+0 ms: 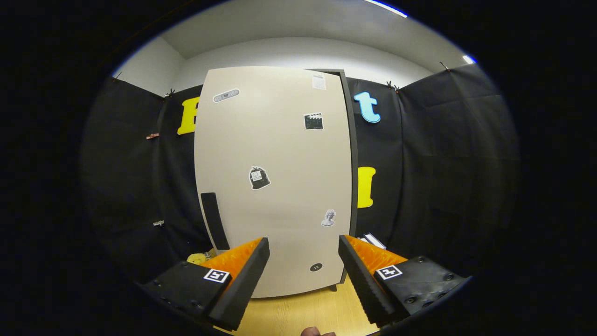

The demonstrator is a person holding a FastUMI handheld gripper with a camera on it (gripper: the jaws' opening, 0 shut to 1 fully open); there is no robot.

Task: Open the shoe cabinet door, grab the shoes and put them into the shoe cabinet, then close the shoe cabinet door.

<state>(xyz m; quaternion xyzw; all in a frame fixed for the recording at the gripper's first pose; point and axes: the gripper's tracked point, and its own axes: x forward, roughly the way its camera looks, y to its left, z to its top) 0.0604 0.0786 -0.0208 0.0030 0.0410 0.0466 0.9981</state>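
Observation:
The shoe cabinet stands straight ahead of me with its beige door (275,182) shut, several stickers stuck on it. A black vertical handle (214,220) runs along the door's lower left edge. My gripper (304,261) is open, its orange and black fingers (242,275) spread wide a short way in front of the door's lower part, nothing between them. The handle is just above and to the left of the left finger. A yellow object (198,258), perhaps a shoe, peeks out on the floor behind the left finger, beside the cabinet.
The cabinet rests on a light wood floor (308,312). Black cloth walls close in on both sides. A small white item (373,241) lies on the floor to the cabinet's right, behind the right finger. A fingertip of a person's hand (313,332) shows below the fingers.

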